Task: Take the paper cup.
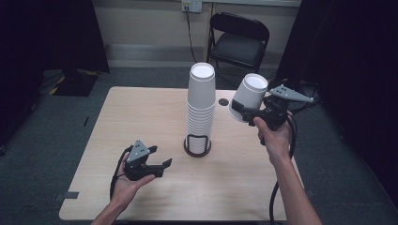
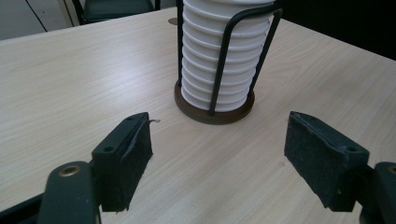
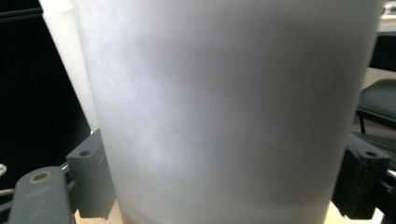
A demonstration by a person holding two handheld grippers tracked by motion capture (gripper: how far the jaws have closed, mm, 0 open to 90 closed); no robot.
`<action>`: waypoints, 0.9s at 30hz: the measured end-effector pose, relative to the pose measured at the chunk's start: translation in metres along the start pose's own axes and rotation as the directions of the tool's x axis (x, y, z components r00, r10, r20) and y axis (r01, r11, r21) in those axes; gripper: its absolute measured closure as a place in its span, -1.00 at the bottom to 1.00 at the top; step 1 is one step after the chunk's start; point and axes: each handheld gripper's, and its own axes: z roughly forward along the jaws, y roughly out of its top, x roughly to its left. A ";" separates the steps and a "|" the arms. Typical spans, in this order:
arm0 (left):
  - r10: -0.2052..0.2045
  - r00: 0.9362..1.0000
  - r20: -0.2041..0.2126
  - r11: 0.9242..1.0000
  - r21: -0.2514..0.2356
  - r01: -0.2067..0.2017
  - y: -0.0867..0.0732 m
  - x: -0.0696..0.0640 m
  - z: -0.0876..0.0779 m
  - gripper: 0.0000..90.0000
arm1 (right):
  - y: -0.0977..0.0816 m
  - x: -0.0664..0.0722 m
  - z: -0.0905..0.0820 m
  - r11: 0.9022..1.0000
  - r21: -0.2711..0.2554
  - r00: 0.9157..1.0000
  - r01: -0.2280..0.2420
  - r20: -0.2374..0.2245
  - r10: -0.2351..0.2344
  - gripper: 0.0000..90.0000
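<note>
Near the table's [image 1: 141,117] right edge, right gripper [image 1: 245,112] clamping tilted cup [image 1: 249,96], probably stack-bound [image 1: 201,105]; left gripper [image 1: 157,166] agape.

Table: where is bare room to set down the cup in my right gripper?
The table is bare left of the cup stack, beyond the left gripper. Another bare strip runs along the near edge. It is crowded right of the stack, where the right gripper holds the cup.
</note>
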 end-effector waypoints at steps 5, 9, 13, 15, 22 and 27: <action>0.021 1.000 -0.004 1.000 -0.010 -0.021 0.000 -0.001 0.001 -0.47 | -0.018 0.005 -0.005 1.000 0.019 1.000 -0.002 0.016 0.002 -0.70; 0.021 1.000 0.006 1.000 -0.011 -0.021 0.001 -0.002 0.002 -0.45 | -0.034 0.006 -0.006 0.999 0.036 1.000 -0.031 0.002 0.031 -0.70; 0.022 1.000 0.007 1.000 -0.020 -0.022 0.002 -0.004 0.003 -0.46 | -0.052 0.008 -0.005 0.997 0.053 0.999 -0.053 -0.009 0.054 -0.70; 0.021 1.000 0.010 1.000 -0.021 -0.021 0.002 -0.004 0.004 -0.46 | -0.054 0.009 -0.005 0.997 0.051 0.998 -0.065 -0.015 0.066 -0.70; 0.025 0.999 0.034 0.999 -0.023 -0.025 0.004 -0.008 0.003 -0.44 | -0.073 0.016 -0.005 0.992 0.048 0.992 -0.114 -0.048 0.117 -0.70; 0.019 0.997 0.071 0.999 -0.036 -0.016 0.006 -0.011 0.002 -0.42 | -0.084 0.022 -0.002 0.989 0.050 0.988 -0.136 -0.065 0.139 -0.70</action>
